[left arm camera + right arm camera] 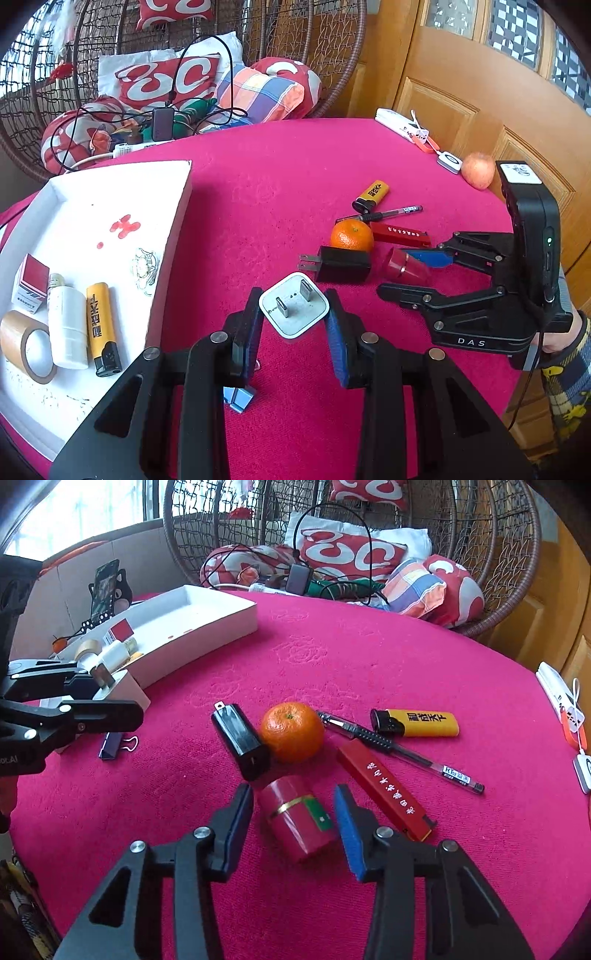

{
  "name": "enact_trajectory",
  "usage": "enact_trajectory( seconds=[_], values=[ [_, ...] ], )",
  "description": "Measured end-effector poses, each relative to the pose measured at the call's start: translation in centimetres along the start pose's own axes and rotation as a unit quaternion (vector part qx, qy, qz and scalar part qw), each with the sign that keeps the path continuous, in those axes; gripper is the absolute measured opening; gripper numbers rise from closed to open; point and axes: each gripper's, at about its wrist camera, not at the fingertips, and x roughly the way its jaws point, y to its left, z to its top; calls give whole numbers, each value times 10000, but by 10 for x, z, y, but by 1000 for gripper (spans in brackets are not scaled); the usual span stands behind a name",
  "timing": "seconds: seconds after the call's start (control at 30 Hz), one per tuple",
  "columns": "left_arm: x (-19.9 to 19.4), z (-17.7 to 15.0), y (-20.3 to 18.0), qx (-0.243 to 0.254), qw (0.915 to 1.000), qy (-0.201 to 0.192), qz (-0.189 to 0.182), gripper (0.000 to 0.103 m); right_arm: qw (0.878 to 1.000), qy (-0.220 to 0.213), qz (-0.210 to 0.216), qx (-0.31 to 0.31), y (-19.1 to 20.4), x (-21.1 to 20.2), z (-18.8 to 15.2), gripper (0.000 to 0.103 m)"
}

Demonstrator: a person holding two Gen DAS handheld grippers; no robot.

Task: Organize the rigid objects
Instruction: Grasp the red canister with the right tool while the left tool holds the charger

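Left wrist: my left gripper (293,321) is clamped on the white charger (293,310), prongs facing me, the tray (177,221) to its left; next it needs carrying over the rim. "DAS" reads on the right gripper (413,271).

Right wrist: my right gripper (295,812) straddles the red tin (299,818), pads (347,827) not quite touching; it must squeeze. The lighter (421,722) carries Chinese characters.

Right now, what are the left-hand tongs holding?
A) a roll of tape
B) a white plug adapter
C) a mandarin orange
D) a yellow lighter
B: the left tongs pinch the white plug adapter, prongs up, between blue pads, while the mandarin orange sits on the pink tablecloth.
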Motion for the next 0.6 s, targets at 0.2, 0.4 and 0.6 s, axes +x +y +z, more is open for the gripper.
enact_trajectory(
  seconds=[0.2,0.4,0.6],
  values=[
    [-8,1,-3,-33,9999,-166,-17,31,9994,-207,23,261,-2,-17,-7,28],
    [-24,6,-10,7,9990,-451,8,31,9944,-897,169,531,4,-62,-7,28],
    [-40,6,-9,20,9978,-668,24,32,9867,-1464,305,638,13,-97,7,28]
  ],
)
